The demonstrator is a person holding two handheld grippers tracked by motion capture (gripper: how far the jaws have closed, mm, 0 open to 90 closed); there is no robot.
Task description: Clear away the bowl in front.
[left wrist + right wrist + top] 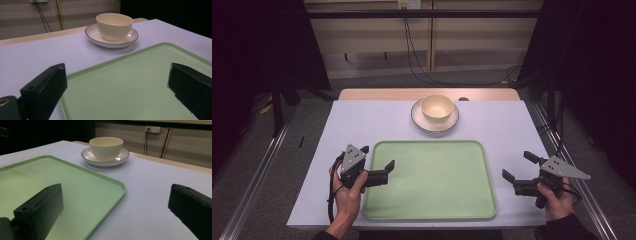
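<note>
High view. White table [362, 120], pale green tray [430, 179] lying flat on the near half, nothing in it. Beyond the tray's far edge, apart from it: cream bowl [437, 107] sitting upright on a white saucer [422, 121] with a dark rim line. Left gripper [377, 157] held in the left hand [348, 192] at the tray's left edge, jaws spread wide, one jaw over the tray's rim, the other just outside; nothing between them. Right gripper [518, 165] held in the right hand [557, 199] over bare table to the right of the tray, clear of it, jaws likewise wide apart and empty. Grey three-cornered plate on top of each.

Left gripper view. Two black jaws far apart at the bottom corners, gripping nothing. Tray corner between and below them; one jaw at the tray's edge, the other over its surface. Bowl and saucer ahead on the table, past the tray's far rim, not touching it. Cables on the wall behind.

Right gripper view. Jaws wide, empty. One over the tray's surface, the other over white table. Rounded tray corner in between. Bowl on saucer farther off, upright, empty as far as visible.
</note>
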